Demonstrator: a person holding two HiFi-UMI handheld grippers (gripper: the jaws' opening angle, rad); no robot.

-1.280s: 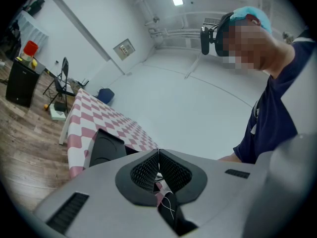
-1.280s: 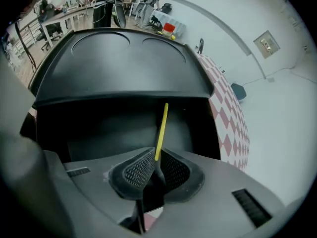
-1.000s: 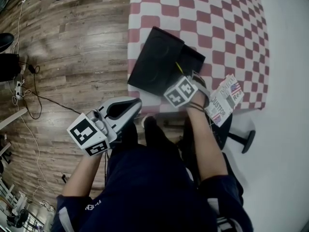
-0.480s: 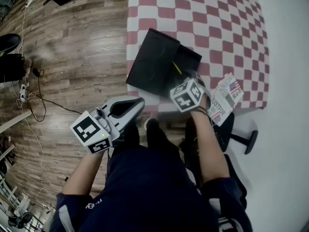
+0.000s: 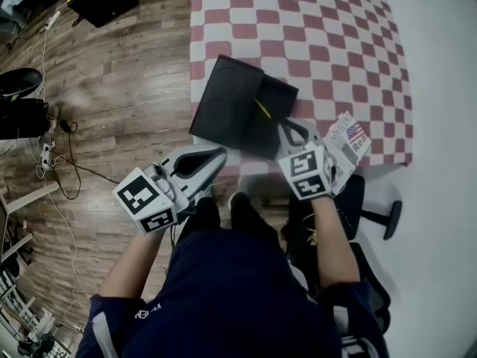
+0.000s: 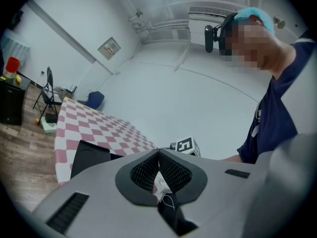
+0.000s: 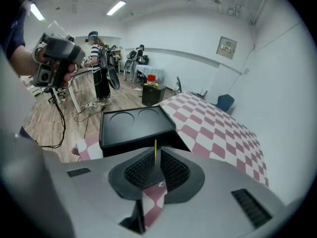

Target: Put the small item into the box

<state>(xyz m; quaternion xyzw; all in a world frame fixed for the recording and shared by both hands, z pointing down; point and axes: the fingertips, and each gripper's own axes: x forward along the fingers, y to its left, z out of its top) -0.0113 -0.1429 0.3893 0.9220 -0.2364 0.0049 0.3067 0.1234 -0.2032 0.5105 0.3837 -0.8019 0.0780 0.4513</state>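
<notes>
A: Your right gripper (image 5: 285,127) is at the near edge of the desk (image 5: 313,28), right at the black box (image 5: 231,107). Its jaws are closing on a thin yellow stick (image 5: 262,109) that pokes out from between the tips.

B: Your right gripper view agrees: the stick (image 7: 155,150) stands up where the pads meet, and the box's open lid (image 7: 133,123), with its two round recesses, lies just beyond. You have the stick over the box; whether it touches the box I cannot tell.

A: Your left gripper (image 5: 220,154) is off the desk, over the wooden floor (image 5: 112,73) and well apart from the box.

B: There your jaws are together, pinching a small white tag (image 6: 161,183) with a loop of thread hanging from it.

A: A folded newspaper (image 5: 349,142) lies on the desk just right of your right gripper.
</notes>
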